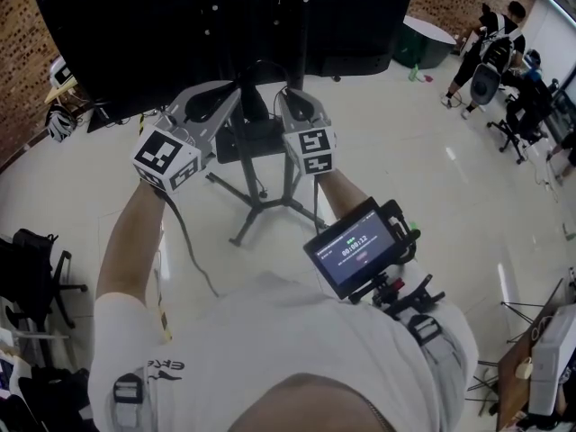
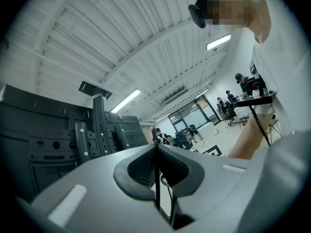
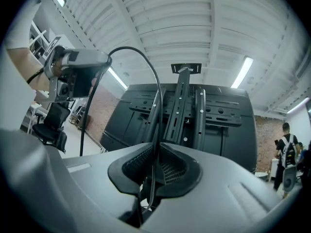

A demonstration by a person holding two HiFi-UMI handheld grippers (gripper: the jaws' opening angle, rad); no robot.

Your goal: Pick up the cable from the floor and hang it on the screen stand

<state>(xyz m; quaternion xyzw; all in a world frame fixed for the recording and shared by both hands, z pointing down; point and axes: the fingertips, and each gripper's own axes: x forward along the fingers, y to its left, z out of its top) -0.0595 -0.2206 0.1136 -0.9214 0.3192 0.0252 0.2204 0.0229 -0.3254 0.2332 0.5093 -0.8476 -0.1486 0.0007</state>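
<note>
A thin black cable (image 1: 261,64) arcs between my two grippers, which are held up side by side behind the big dark screen (image 1: 180,25) on its wheeled stand (image 1: 256,201). My left gripper (image 1: 223,97) is shut on the cable (image 2: 157,188), and a length of it hangs from there to the floor (image 1: 184,237). My right gripper (image 1: 293,97) is shut on the same cable (image 3: 146,62), which loops up and over to the left gripper (image 3: 77,64). The screen's back with its mount rails (image 3: 194,115) stands right ahead of the right jaws.
Stand legs spread over the pale floor below my hands. A black chair (image 1: 36,259) stands at the left, a helmet (image 1: 61,120) beyond it. People sit at chairs (image 1: 490,52) at the far right by a round table (image 1: 423,39). A small monitor (image 1: 355,246) rides on my chest rig.
</note>
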